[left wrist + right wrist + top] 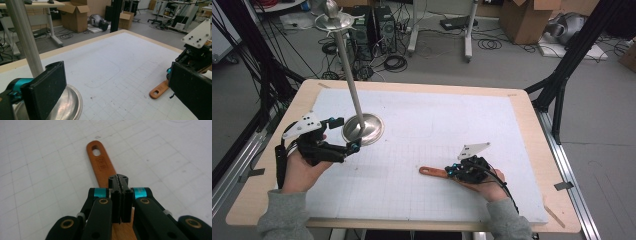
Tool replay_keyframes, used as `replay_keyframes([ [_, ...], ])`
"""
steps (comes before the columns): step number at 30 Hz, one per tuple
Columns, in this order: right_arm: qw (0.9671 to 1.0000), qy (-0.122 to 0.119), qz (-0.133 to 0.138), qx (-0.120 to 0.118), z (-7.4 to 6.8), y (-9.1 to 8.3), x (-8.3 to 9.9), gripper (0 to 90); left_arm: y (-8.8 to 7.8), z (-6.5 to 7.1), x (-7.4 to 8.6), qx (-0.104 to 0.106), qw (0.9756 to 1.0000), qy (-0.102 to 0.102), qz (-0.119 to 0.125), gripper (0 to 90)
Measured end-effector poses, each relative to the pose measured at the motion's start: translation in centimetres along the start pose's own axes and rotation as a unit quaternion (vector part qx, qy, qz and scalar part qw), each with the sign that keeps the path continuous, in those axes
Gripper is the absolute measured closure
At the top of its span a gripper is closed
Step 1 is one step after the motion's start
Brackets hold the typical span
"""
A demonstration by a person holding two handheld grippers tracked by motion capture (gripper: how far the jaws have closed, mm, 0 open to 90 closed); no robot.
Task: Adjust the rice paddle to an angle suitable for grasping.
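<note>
wooden handle [433,172] lies flat, near-right on table [522,107] | right gripper [121,182] jaws pressed together above it, no visible grip | left gripper [343,134] wide, flanking metal stand [363,128] at far left | judged light, stiff, smooth; take the flat shaft mid-length across its width

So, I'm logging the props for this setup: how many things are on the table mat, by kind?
Metal stands with a round base and pole: 1
Orange-brown wooden handles with a hanging hole: 1
Handheld grippers: 2, the left gripper and the right gripper
Total: 4
</note>
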State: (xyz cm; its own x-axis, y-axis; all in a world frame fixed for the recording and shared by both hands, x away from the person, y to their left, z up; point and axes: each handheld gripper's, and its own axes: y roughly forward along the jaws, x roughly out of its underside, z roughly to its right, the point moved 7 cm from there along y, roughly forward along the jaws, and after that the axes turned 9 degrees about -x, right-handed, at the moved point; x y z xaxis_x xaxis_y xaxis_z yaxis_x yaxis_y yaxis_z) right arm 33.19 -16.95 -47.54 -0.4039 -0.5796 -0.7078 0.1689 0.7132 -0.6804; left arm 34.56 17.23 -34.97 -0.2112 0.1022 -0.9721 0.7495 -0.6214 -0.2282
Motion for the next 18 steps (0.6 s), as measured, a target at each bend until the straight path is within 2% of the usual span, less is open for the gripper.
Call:
replay_keyframes([
  [4, 0.9999, -0.007, 0.001, -0.016, -0.5, 0.4, -0.3, 89.7, -0.3, -0.2, 0.0, -0.004, 1.0, -0.001, 0.002, 2.3],
  [9, 0.9991, -0.013, 0.002, -0.04, -1.0, 0.7, -0.4, 89.6, -0.4, 0.0, -0.2, 0.002, 1.0, -0.006, 0.006, 2.3],
  [13, 0.9981, -0.022, -0.005, -0.057, -1.7, 1.2, -0.5, 89.6, -0.4, -0.1, -0.1, 0.001, 1.0, -0.007, 0.004, 2.3],
  [18, 0.9977, -0.029, -0.025, -0.056, -1.8, 1.9, -0.4, 89.6, -0.5, -0.3, 0.0, -0.002, 1.0, -0.007, 0.003, 2.3],
])
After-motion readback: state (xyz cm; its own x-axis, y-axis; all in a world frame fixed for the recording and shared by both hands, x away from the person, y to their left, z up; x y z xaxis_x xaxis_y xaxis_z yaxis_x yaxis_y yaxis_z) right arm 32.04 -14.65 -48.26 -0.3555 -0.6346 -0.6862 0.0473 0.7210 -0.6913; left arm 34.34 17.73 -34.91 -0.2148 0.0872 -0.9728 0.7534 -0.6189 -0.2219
